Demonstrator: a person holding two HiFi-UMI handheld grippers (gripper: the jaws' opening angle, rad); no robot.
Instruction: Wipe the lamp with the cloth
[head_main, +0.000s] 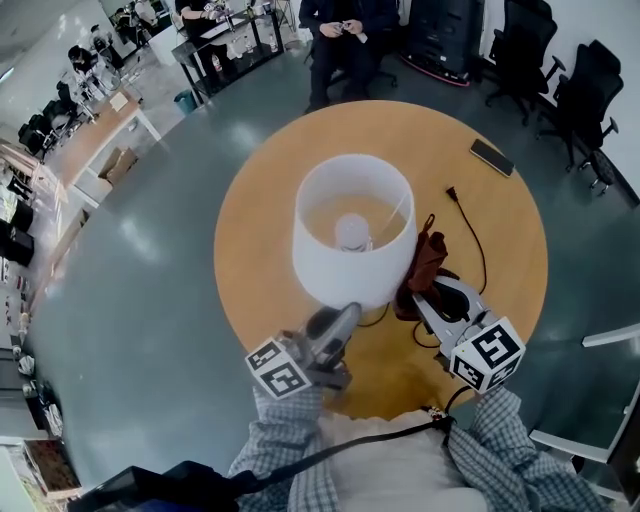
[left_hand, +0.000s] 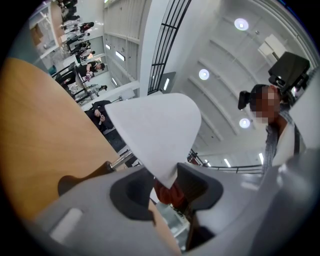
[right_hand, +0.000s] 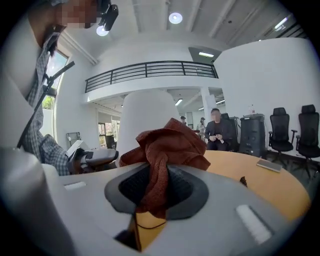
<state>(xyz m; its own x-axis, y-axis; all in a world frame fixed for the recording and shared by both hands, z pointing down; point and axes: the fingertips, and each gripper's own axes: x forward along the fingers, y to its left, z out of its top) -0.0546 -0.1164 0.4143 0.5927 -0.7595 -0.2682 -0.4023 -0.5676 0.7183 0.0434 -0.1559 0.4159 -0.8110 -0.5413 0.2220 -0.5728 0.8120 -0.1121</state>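
One lamp, one cloth, one phone, one plug, one table, two tongs.

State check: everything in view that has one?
left tongs: shut on lamp shade lower rim
right tongs: shut on cloth
lamp shade: upright
cloth: bunched, held beside lamp shade
plug: unplugged, lying on table
phone: flat on table

Head view: steeply down onto round wooden table. Both gripper views: close in, from 7 and 5 o'clock, sharing white cylindrical lampshade.
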